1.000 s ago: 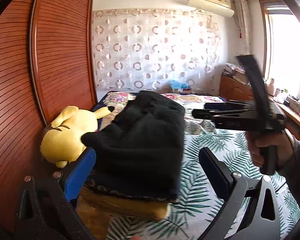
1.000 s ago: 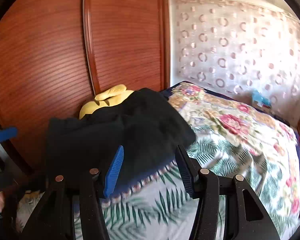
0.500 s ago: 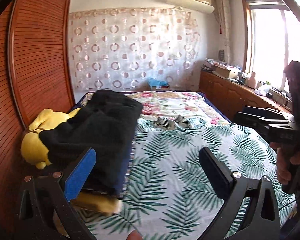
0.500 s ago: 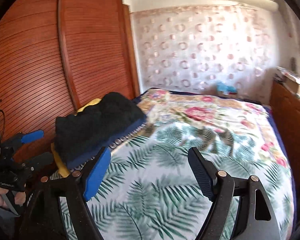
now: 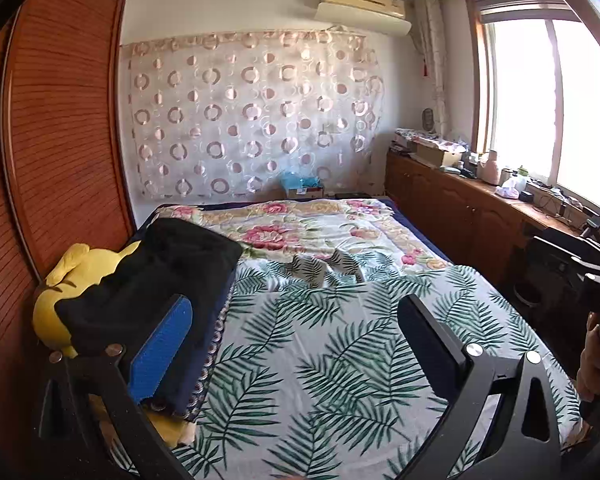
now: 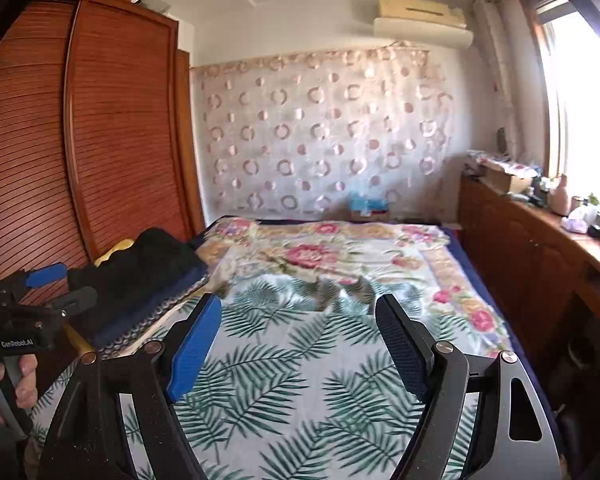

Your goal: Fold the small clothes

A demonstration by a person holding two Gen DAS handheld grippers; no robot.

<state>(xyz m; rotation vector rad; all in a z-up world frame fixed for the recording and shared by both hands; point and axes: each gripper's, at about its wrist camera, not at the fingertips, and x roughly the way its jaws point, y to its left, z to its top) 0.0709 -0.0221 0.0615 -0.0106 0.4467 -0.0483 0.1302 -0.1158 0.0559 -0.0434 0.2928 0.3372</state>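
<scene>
Change: both grippers have pulled back from the black folded garment; a second ago it filled each view right at the fingertips, now it sits far-left and most of the bed shows.
Left gripper: fingers spread wide, nothing between them, hovering over the palm-leaf sheet.
Right gripper: fingers spread wide too, holding nothing, above the same sheet; in the left view only its body shows at the far right edge, in the person's right hand.
Left hand: visible at the left edge of the right view, gripping the left gripper's handle.
Garment: folded, on top of a dark blue patterned fabric with yellow under it, at the bed's left edge next to the wooden wardrobe.
Yellow plush toy: just left of the garment, touching it, against the wardrobe.
Floral quilt: covers the far half of the bed, overlapping the leaf sheet in a rumpled ridge mid-bed.
Background: circle-pattern curtain on the far wall, air conditioner above it, cluttered wooden sideboard under the window on the right.
</scene>
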